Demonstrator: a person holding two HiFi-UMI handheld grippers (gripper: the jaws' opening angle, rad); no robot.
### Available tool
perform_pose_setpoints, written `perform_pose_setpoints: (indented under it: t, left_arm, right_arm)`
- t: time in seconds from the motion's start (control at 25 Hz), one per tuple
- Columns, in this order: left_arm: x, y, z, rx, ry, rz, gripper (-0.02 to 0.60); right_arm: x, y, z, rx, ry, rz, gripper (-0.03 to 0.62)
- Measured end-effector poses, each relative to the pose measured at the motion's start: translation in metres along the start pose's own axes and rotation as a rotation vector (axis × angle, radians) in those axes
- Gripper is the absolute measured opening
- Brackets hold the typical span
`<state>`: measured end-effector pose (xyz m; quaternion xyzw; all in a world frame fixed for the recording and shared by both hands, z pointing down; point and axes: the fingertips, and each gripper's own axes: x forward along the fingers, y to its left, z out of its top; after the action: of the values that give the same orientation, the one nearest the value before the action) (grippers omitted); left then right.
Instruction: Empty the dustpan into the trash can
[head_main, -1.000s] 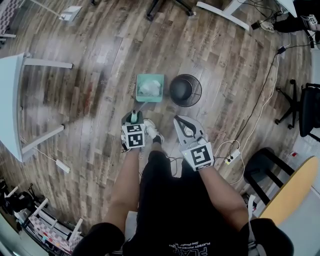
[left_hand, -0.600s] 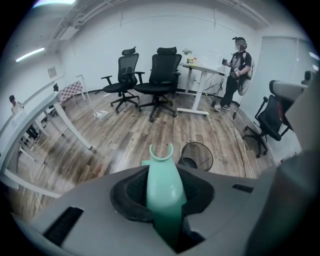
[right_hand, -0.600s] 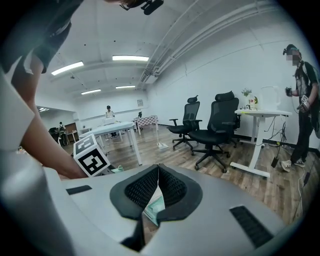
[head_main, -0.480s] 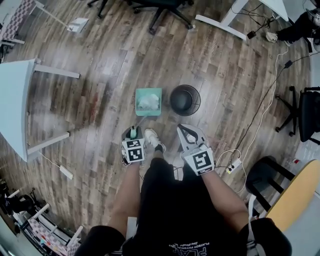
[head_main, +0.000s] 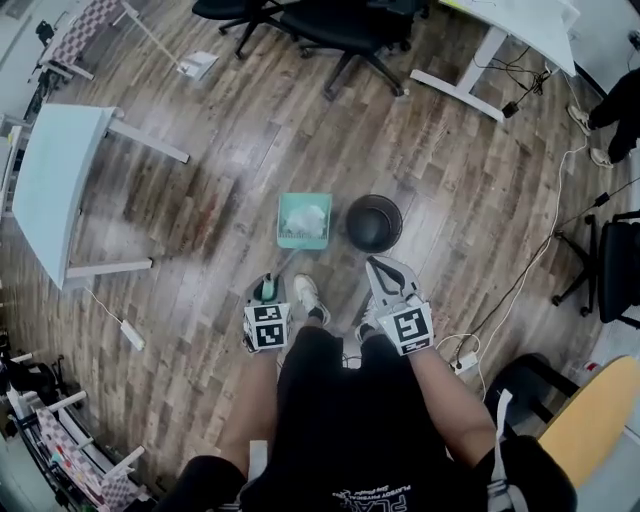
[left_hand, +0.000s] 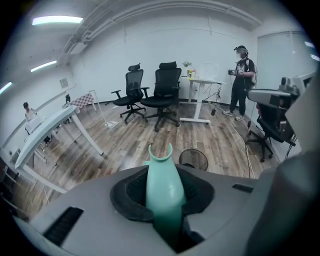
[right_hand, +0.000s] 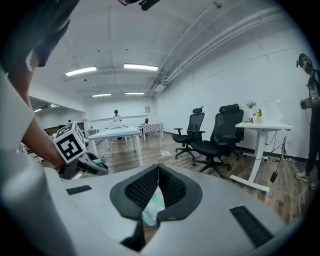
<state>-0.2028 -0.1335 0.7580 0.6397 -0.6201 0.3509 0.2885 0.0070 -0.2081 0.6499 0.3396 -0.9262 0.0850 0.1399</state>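
Note:
A teal dustpan (head_main: 303, 220) with white scraps in it sits just left of the black mesh trash can (head_main: 374, 222) in the head view. Its long teal handle (left_hand: 164, 187) runs back to my left gripper (head_main: 266, 290), which is shut on it. From the left gripper view the handle's forked end points toward the trash can (left_hand: 194, 159). My right gripper (head_main: 393, 281) hovers below the can with its pads together and nothing between them. In the right gripper view a bit of the dustpan (right_hand: 153, 210) shows below the closed right gripper (right_hand: 158, 170).
A white desk (head_main: 60, 190) stands at the left, black office chairs (head_main: 320, 20) and another desk's legs (head_main: 470, 70) at the top. Cables and a power strip (head_main: 465, 362) lie on the wood floor at the right. A second person (left_hand: 243, 80) stands far off.
Both grippers have risen and shifted a little, the left one still shut on the handle. The dustpan stays beside the trash can. The head view now takes in more of the room.

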Motion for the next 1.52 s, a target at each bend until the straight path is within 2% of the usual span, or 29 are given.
perform_pose_setpoints:
  t: [0.12,0.36,0.6,0.8,0.96,1.2,1.52]
  left_arm:
    - [-0.025,-0.009,0.002,-0.008,-0.022,0.013,0.098]
    - [-0.062,-0.018,0.002,0.051,-0.064,-0.002,0.098]
    - [-0.088,-0.018,-0.002,0.162,-0.137,-0.043,0.098]
    - [-0.117,-0.016,-0.011,0.255,-0.18,-0.069,0.098]
    - [-0.136,-0.024,-0.018,0.395,-0.229,-0.077,0.098]
    - [-0.141,-0.045,-0.021,0.67,-0.295,-0.078,0.098]
    - [-0.144,-0.079,-0.024,0.954,-0.321,-0.052,0.1]
  right_arm:
    - [-0.022,-0.004,-0.002,-0.007,0.01,-0.01,0.025]
    - [-0.057,-0.004,-0.005,-0.011,0.016,-0.08,0.025]
    - [-0.094,0.004,-0.003,0.004,0.001,-0.199,0.025]
    - [-0.122,0.03,0.007,-0.04,-0.012,-0.268,0.025]
    - [-0.142,0.052,0.013,-0.049,-0.034,-0.321,0.025]
    - [-0.172,0.078,0.023,-0.057,-0.057,-0.397,0.025]
    - [-0.199,0.09,0.024,-0.067,-0.059,-0.405,0.025]
